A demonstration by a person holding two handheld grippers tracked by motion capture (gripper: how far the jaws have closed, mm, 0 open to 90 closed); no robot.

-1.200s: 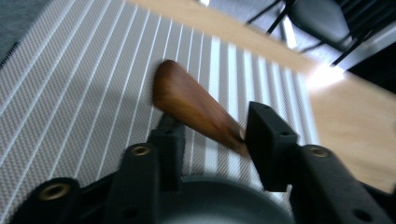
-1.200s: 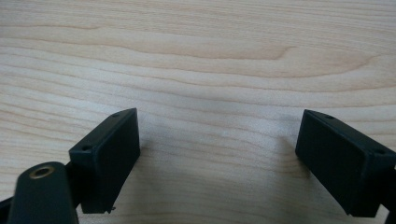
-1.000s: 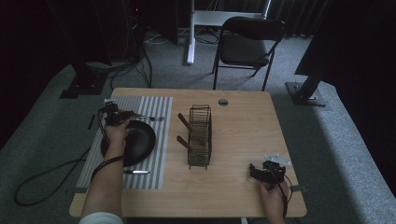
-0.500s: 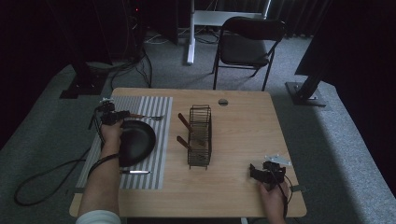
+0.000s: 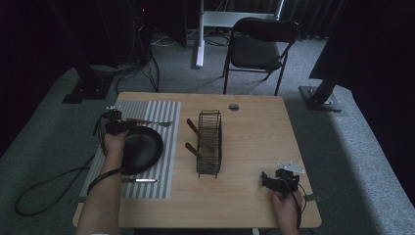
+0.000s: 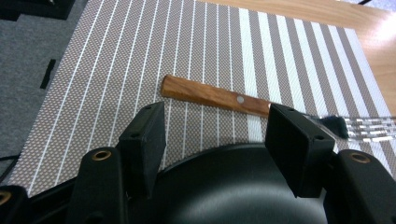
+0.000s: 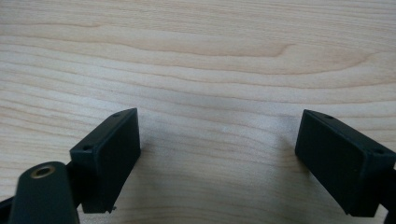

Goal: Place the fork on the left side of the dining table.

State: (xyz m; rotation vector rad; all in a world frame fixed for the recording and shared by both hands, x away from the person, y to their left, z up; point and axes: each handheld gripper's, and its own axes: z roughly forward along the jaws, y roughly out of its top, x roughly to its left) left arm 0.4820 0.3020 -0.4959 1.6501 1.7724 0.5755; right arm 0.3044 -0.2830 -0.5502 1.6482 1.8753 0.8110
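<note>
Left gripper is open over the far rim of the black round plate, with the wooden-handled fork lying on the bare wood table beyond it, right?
Not quite. The left gripper is open over the far rim of the black round plate, but the wooden-handled fork lies on the striped grey placemat, not on bare wood. The left gripper view shows it.

The high view looked forward and down from above the person's side, far enough to take in the whole light wooden table point(image 5: 254, 132). The left gripper view sat close and low, facing over the round black plate point(image 6: 243, 186) toward the wooden-handled fork point(image 6: 215, 95) on the grey striped placemat point(image 6: 116, 56); the high view shared these three. The right gripper view looked steeply down, very near the bare wood.
</note>
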